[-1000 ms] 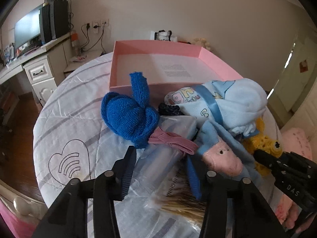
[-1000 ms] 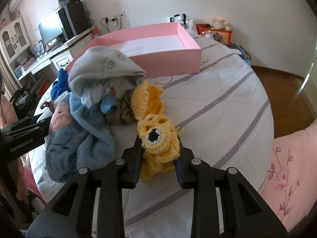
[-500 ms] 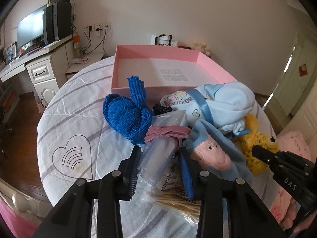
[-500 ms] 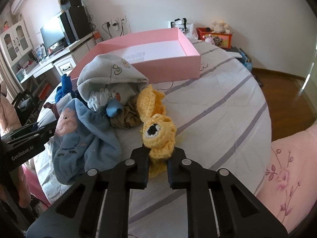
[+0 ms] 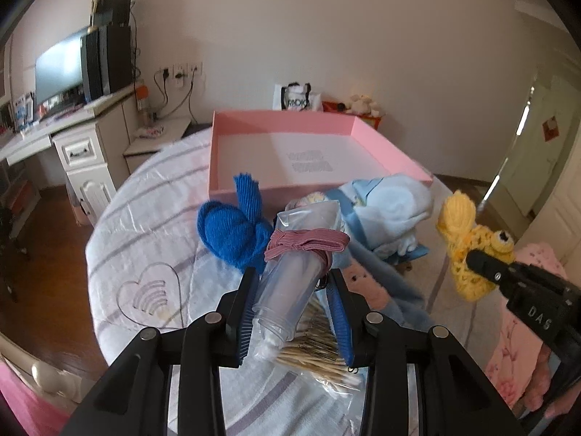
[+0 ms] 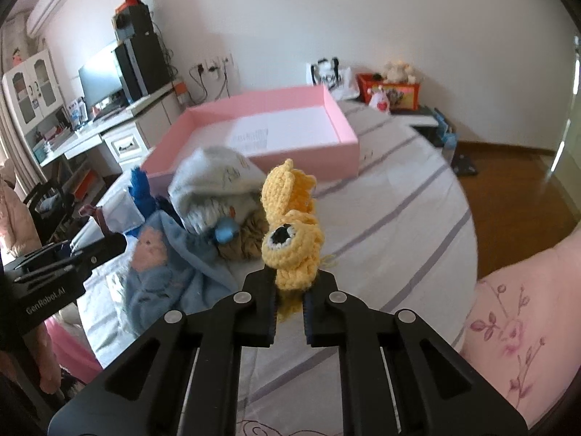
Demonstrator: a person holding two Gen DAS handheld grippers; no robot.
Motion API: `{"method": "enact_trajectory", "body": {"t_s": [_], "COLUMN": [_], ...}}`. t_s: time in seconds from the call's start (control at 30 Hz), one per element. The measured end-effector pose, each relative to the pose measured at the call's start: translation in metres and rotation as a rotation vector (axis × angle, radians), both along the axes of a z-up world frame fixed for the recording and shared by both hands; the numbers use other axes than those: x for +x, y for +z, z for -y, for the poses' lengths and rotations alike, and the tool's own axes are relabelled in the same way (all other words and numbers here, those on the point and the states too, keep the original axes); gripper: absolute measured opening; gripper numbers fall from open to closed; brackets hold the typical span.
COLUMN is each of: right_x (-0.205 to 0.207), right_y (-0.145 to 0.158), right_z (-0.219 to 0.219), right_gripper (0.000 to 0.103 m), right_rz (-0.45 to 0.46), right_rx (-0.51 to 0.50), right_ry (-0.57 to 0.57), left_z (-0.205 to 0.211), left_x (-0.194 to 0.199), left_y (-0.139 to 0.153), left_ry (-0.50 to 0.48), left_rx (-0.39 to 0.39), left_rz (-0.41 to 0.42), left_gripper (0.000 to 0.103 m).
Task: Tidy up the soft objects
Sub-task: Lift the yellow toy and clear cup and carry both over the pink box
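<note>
Gripping one item apiece above a round, striped tablecloth (image 5: pixel 152 218), two hand-held grippers appear to be carrying soft goods toward the open pink box (image 5: pixel 385 149), which sits empty at the far side of the table, just beyond the pile. The left gripper (image 5: pixel 292 303) has just been closing, and its blue pads now pinch a clear plastic pouch (image 5: pixel 290 287) banded with a pink hair tie (image 5: pixel 305 243); cotton swabs (image 5: pixel 312 352) spill in a bag beneath it. The right gripper (image 6: pixel 290 299), fingers pressed nearly together after closing in, clamps the lower body of a yellow crocheted toy (image 6: pixel 290 239), which hangs clear of the cloth (held low, probably so the head leads into the box). One toy, one pouch and one box can be counted. Left on the table, bunched close together: one blue knitted piece (image 5: pixel 228 232), one pale blue baby garment (image 5: pixel 392 210), one blue cloth with a pink cartoon face (image 6: pixel 156 265) and one brown scrunchie (image 6: pixel 247 239). Each gripper seems to take a single item so that both can be dropped in at once.
</note>
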State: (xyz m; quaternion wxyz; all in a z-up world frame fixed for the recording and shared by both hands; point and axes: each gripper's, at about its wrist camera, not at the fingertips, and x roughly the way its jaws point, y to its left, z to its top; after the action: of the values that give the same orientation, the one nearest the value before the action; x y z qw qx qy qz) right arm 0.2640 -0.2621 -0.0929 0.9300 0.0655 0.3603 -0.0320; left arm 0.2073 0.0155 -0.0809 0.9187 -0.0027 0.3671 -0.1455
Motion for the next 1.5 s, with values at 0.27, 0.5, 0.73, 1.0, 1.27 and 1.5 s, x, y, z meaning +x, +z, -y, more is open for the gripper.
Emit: {"method": "enact_trajectory", "body": {"t_s": [0.27, 0.5, 0.73, 1.0, 1.27, 1.5], "right_x": [-0.012, -0.030, -0.049, -0.072, -0.087, -0.082], "right_y": [0.038, 0.073, 0.097, 0.116, 0.124, 0.123], "right_z": [-0.013, -0.031, -0.046, -0.049, -0.052, -0.053], "right_gripper": [0.010, 0.010, 0.010, 0.010, 0.010, 0.010], "right_rz": [0.112, 0.224, 0.305, 0.376, 0.411, 0.398], "right_rx": [-0.025, -0.041, -0.058, -0.063, -0.075, -0.077], "right_ry": [0.021, 0.055, 0.064, 0.059, 0.062, 0.070], "left_z": [-0.004, -0.006, -0.003, -0.001, -0.001, 0.004], "left_x": [-0.021, -0.054, -0.089, -0.125, -0.147, -0.145], "left_y": [0.029, 0.062, 0.088, 0.098, 0.090, 0.087], "left_ry": [0.043, 0.111, 0.137, 0.172, 0.178, 0.190], "left_rx": [-0.010, 0.012, 0.010, 0.005, 0.001, 0.009], "left_rz": [0.084, 0.189, 0.285, 0.368, 0.393, 0.382], "left_gripper": [0.034, 0.035, 0.035, 0.035, 0.035, 0.035]}}
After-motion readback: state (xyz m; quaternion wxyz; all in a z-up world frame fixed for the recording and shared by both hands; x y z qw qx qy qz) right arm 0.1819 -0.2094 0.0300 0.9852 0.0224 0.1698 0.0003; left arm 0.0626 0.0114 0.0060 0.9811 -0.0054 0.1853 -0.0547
